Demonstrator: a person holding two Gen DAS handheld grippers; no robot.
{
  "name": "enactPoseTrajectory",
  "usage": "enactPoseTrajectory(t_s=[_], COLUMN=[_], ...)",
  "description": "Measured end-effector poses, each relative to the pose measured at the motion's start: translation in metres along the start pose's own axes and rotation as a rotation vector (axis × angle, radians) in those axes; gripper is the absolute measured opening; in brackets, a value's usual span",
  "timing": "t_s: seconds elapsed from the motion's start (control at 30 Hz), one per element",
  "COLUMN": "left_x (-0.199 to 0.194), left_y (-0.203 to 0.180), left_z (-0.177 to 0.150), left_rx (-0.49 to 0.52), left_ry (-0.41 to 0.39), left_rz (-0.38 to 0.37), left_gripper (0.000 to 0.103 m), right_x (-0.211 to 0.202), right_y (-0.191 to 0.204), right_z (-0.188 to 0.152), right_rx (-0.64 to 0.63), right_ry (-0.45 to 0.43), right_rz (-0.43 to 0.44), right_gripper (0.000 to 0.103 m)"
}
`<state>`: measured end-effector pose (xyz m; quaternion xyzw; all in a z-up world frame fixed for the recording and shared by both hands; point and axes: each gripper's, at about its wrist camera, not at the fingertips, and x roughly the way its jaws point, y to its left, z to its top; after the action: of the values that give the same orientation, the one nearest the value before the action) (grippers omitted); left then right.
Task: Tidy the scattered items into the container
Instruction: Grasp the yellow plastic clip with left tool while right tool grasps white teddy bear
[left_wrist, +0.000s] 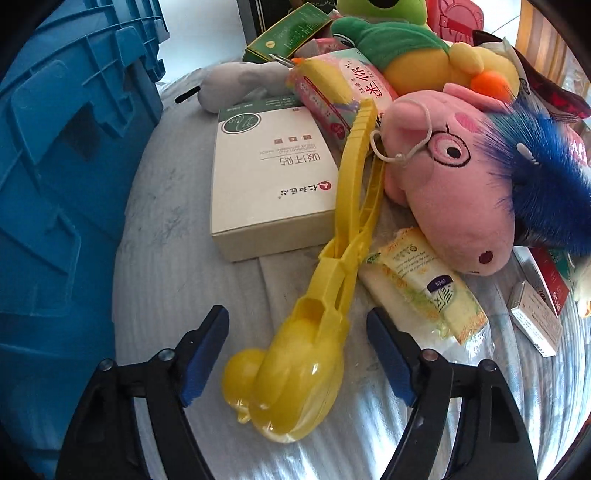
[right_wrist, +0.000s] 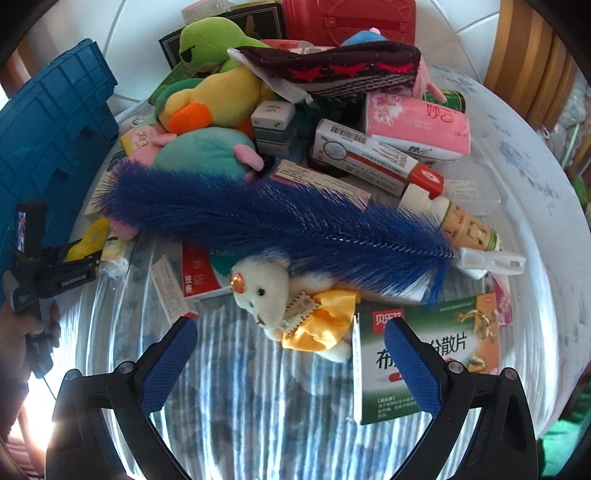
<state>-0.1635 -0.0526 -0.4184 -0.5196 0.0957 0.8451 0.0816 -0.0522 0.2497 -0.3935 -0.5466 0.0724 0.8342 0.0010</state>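
Through my left wrist camera I see the left gripper (left_wrist: 297, 347) with its jaws spread wide, holding nothing. The round, duck-shaped mould end of a yellow plastic snowball clamp (left_wrist: 295, 373) lies on the table between the two blue finger pads; I cannot tell whether either pad touches it. Its long handles run away from me, passing between a white carton (left_wrist: 271, 177) on the left and a pink pig plush (left_wrist: 448, 188) on the right. A yellow wet-wipe packet (left_wrist: 424, 286) lies near the right finger. The blue plastic crate (left_wrist: 62, 177), the container, fills the left side of this view, standing just beside the pale striped tablecloth (left_wrist: 173, 280).

My right wrist camera shows what the left one cannot: the whole pile. A long blue bristle brush (right_wrist: 280, 225) with a white handle lies across the middle, over boxes and plush toys. Below it a small white teddy bear in a yellow dress (right_wrist: 291, 310) lies on the cloth. The right gripper (right_wrist: 291, 362) is also wide open and empty, hovering near the bear. Its right finger overlaps a green medicine box (right_wrist: 469, 354). The crate (right_wrist: 48, 122) sits at the far left, and my left hand (right_wrist: 22, 325) holding its gripper shows at the left edge.
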Motion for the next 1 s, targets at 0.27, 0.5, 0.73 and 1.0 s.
enactPoseTrajectory(t_s=[0.27, 0.5, 0.73, 1.0], left_x=[-0.005, -0.034, -0.055, -0.064], left_y=[-0.010, -0.025, -0.025, -0.023], left_z=[-0.009, -0.020, -0.013, -0.010], left_rx=[-0.005, -0.038, -0.029, -0.034], left_ry=[-0.028, -0.072, -0.094, -0.097], left_rz=[-0.117, -0.145, -0.149, -0.147], left_gripper=[0.031, 0.028, 0.028, 0.028], right_x=[0.030, 0.039, 0.051, 0.057], right_y=[-0.017, -0.016, 0.006, 0.021], right_z=[-0.011, -0.012, -0.016, -0.032], right_rx=[-0.026, -0.101, -0.249, -0.293], right_ry=[0.014, -0.028, -0.067, -0.063], right_rz=[-0.013, -0.061, -0.060, -0.036], right_gripper=[0.103, 0.103, 0.103, 0.065])
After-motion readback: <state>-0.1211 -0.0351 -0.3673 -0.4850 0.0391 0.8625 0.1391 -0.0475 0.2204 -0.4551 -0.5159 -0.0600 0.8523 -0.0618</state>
